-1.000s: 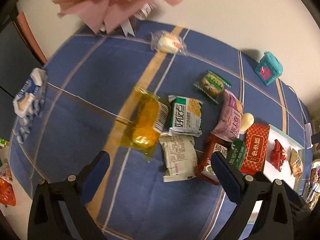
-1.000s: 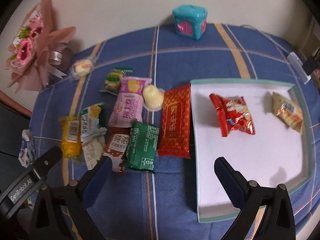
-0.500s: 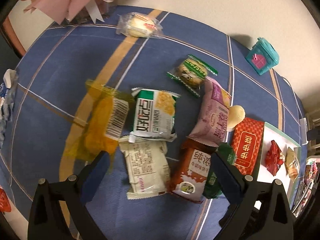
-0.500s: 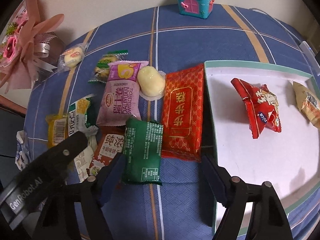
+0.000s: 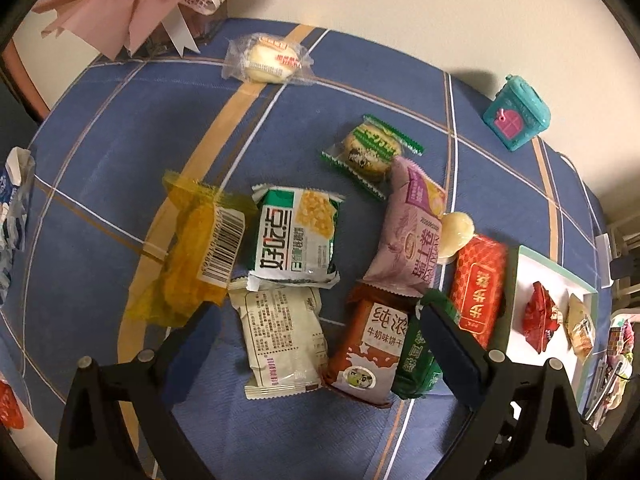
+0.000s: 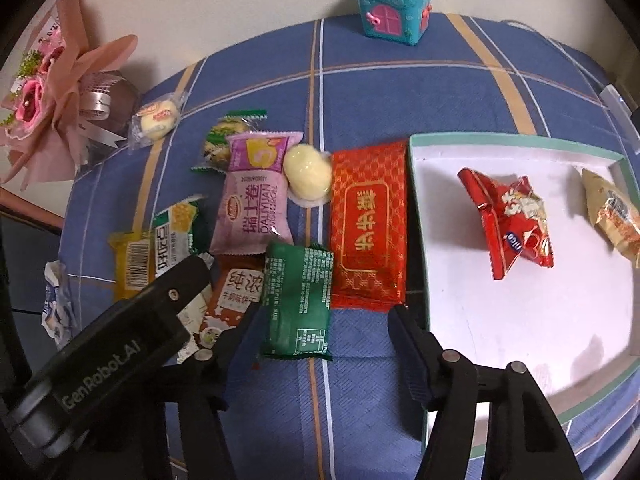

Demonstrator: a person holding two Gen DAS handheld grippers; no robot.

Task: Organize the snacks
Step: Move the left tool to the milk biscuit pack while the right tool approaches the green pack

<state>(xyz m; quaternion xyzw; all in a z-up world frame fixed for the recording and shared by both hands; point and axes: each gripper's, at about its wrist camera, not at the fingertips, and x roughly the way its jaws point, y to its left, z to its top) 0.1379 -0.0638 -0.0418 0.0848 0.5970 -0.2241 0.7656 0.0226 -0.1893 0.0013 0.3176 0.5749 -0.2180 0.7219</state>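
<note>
Snack packets lie in a heap on the blue checked cloth. My right gripper (image 6: 324, 332) points down over the dark green packet (image 6: 298, 300). Its jaws are closing, the packet lies between them, and the pads stand clear of it. To its left my left gripper (image 5: 320, 344) is open above the white packet (image 5: 280, 340) and the brown milk-biscuit packet (image 5: 372, 344). Its black body shows in the right wrist view. On the right the white tray (image 6: 416, 240) holds a red packet (image 6: 512, 220) and a golden packet (image 6: 612, 216).
Beside the tray lies a big red packet (image 6: 370, 236), then a pink packet (image 6: 254, 200), a pale jelly cup (image 6: 308, 172), a corn packet (image 5: 296, 236) and a yellow packet (image 5: 200, 252). At the back stand a teal toy house (image 6: 394, 8) and a pink bouquet (image 6: 48, 92).
The right gripper's jaws have narrowed from wide open and it has sunk toward the green packet. The left gripper has moved over the heap and come lower.
</note>
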